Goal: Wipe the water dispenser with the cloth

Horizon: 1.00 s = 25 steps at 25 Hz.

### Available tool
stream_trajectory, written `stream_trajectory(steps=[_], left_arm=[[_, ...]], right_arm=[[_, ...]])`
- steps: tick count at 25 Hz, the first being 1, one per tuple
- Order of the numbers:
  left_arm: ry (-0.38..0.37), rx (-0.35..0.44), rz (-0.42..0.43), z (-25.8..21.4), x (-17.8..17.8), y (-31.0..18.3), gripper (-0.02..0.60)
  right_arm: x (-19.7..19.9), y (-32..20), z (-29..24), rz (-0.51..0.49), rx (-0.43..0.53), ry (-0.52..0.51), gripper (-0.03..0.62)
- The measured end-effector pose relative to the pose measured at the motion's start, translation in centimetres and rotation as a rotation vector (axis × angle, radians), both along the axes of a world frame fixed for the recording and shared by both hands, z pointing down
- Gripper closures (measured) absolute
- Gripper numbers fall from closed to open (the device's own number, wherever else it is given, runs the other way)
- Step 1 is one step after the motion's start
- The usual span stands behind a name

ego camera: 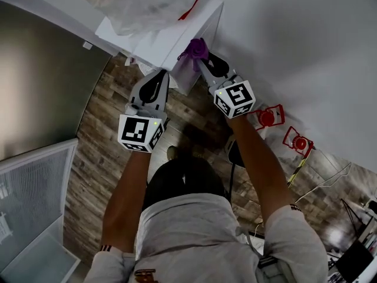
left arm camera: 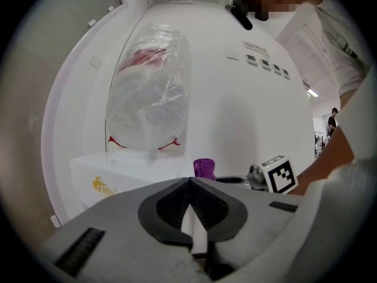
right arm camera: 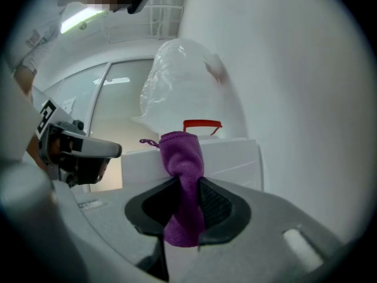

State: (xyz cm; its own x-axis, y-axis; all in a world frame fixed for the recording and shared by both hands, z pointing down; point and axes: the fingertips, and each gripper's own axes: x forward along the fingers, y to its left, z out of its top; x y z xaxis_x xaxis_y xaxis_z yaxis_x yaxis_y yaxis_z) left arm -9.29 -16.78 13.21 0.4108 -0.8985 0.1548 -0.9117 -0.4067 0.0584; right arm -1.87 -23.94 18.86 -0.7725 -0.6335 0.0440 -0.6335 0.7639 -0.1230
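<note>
The white water dispenser [ego camera: 171,37] stands against the wall, its bottle wrapped in clear plastic [ego camera: 150,2]. My right gripper [ego camera: 200,59] is shut on a purple cloth [ego camera: 195,50], which sticks up from the jaws at the dispenser's front right corner. In the right gripper view the cloth [right arm camera: 184,175] hangs between the black pads, with the dispenser top [right arm camera: 230,155] just behind it. My left gripper [ego camera: 164,75] is shut and empty, close to the dispenser's front face. The left gripper view shows the dispenser [left arm camera: 118,170] and the cloth [left arm camera: 204,168] beyond the closed jaws.
A white wall [ego camera: 294,40] runs along the right. Two red objects [ego camera: 268,118] sit on the wood floor [ego camera: 106,152] by the wall. A grey wall [ego camera: 41,81] and a glass partition [ego camera: 29,205] lie to the left. Cables and a desk [ego camera: 353,229] are at the lower right.
</note>
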Motion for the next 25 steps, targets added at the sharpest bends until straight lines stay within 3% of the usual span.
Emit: stream_trajectory(steps=[6, 16, 25], left_arm=[[0.006, -0.013, -0.004, 0.7, 0.5, 0.0, 0.583], [-0.051, -0.047, 0.006, 1.0, 0.9, 0.5, 0.583], [-0.07, -0.031, 0.014, 0.4, 0.4, 0.5, 0.583]], right_arm=[[2.2, -4.8, 0.6, 0.088, -0.018, -0.01, 0.504], [5.1, -10.8, 0.4, 0.236, -0.048, -0.091, 0.505], [6.4, -13.0, 1.1, 0.309, -0.052, -0.04, 0.508]])
